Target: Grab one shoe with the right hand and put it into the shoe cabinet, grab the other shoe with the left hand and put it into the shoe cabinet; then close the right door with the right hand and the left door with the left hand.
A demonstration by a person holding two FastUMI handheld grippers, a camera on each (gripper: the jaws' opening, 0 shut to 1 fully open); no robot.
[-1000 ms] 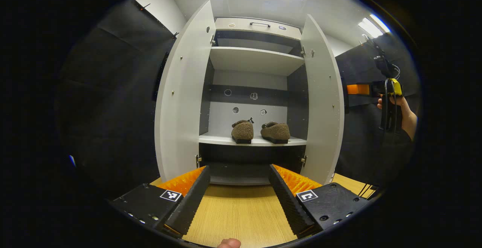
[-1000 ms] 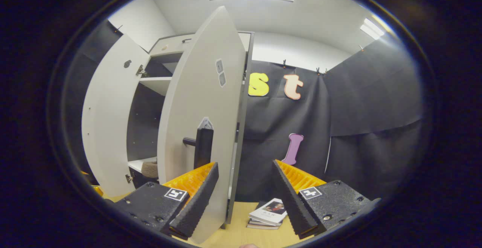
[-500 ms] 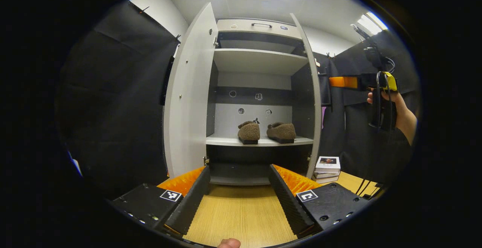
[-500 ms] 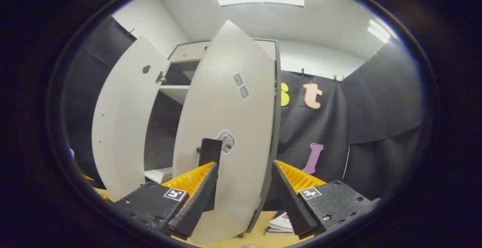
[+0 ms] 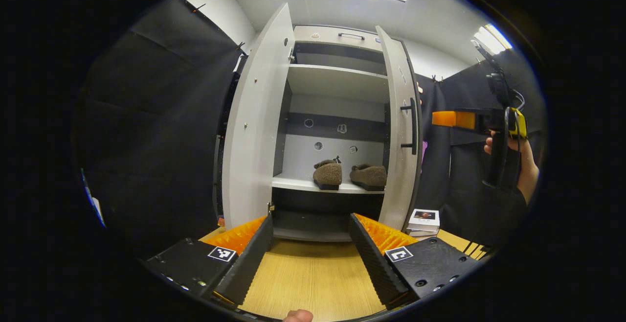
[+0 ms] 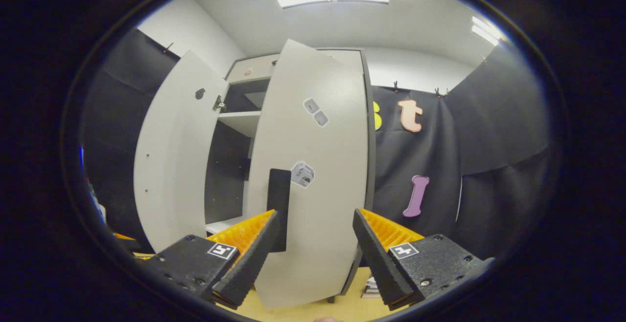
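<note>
Two brown fuzzy shoes (image 5: 327, 174) (image 5: 369, 175) stand side by side on the lower shelf (image 5: 303, 184) of the white shoe cabinet. Its left door (image 5: 254, 126) hangs wide open. The right door (image 5: 403, 136) is swung most of the way in, its black handle (image 5: 413, 125) facing out. My left gripper (image 5: 308, 251) stands open over the wooden floor, well back from the cabinet. In the right gripper view my right gripper (image 6: 315, 248) is open, close against the right door's (image 6: 318, 175) outer face beside the handle (image 6: 279, 199). The right gripper (image 5: 469, 119) and the hand holding it show at the right of the left gripper view.
A small stack of books (image 5: 423, 220) lies on the wooden floor (image 5: 313, 278) just right of the cabinet's foot. An upper shelf (image 5: 337, 80) sits inside the cabinet. Black cloth walls stand on both sides.
The right door has swung from wide open to mostly closed, with my right gripper following its outer face. The left door and both shoes stay put.
</note>
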